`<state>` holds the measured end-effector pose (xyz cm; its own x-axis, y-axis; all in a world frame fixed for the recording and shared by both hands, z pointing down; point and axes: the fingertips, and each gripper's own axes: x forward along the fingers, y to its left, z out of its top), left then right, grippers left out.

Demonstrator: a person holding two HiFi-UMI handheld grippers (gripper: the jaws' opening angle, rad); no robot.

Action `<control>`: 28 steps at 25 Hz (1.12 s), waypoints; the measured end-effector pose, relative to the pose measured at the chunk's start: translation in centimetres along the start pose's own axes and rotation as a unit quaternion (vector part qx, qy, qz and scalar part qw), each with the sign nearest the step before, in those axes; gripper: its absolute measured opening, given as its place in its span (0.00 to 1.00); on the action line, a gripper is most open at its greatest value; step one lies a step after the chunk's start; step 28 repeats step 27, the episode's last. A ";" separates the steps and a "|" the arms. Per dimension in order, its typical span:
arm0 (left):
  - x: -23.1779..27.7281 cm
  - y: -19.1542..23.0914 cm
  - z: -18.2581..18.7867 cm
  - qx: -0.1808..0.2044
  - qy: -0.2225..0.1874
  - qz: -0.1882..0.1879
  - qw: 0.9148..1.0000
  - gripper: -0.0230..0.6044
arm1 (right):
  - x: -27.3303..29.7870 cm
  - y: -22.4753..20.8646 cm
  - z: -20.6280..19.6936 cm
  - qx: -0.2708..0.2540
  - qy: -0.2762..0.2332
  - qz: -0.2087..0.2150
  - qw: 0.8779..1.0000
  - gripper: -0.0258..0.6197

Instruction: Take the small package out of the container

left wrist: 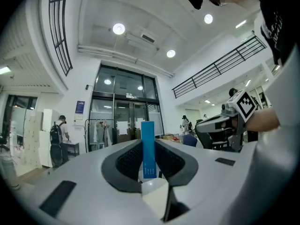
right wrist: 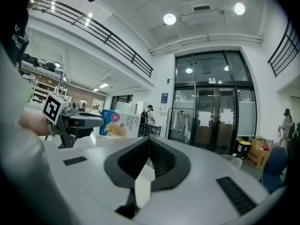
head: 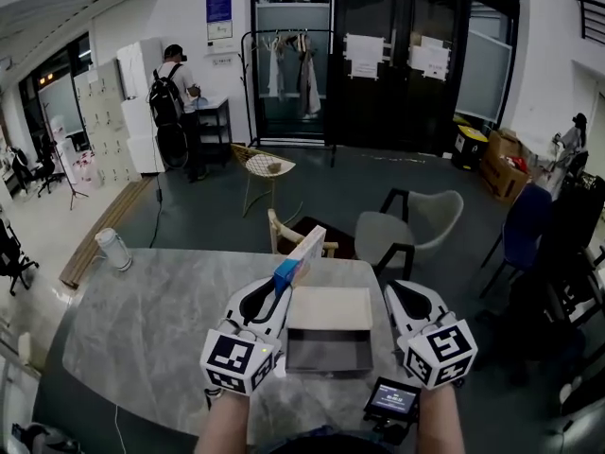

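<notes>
The left gripper's (left wrist: 148, 146) jaws pinch the small package (head: 304, 253) by its blue end. It is held clear over the upper-left corner of the open container (head: 326, 348), mid-frame. To the right, the right gripper's (right wrist: 149, 142) jaws are closed and empty. The table (head: 151, 329) stretches left.

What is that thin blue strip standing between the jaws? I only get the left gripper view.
Observer: It is the narrow edge of a small package. The right gripper view shows its broad printed face, blue and cream.
Visitor: Where's the container?
Observer: Below your frame. The head view shows an open container on the table, lying between the two grippers, next to the left gripper.
Visitor: And the other gripper?
Observer: The right gripper has its jaws together and holds nothing.
</notes>
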<state>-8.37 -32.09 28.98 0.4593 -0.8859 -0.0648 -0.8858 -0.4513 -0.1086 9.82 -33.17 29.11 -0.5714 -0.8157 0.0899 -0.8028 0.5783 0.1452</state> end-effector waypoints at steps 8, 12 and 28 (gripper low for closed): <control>-0.4 0.1 -0.2 0.001 0.005 0.008 1.000 0.17 | -0.4 -0.3 -0.8 0.005 0.007 -0.005 1.000 0.08; -0.4 0.3 0.1 0.002 0.005 0.003 1.000 0.17 | -0.3 -0.3 -0.6 0.010 0.003 -0.007 1.000 0.08; 0.4 -0.3 -0.1 -0.004 0.008 -0.012 1.000 0.17 | 0.0 -0.7 -0.9 0.013 0.000 -0.003 1.000 0.08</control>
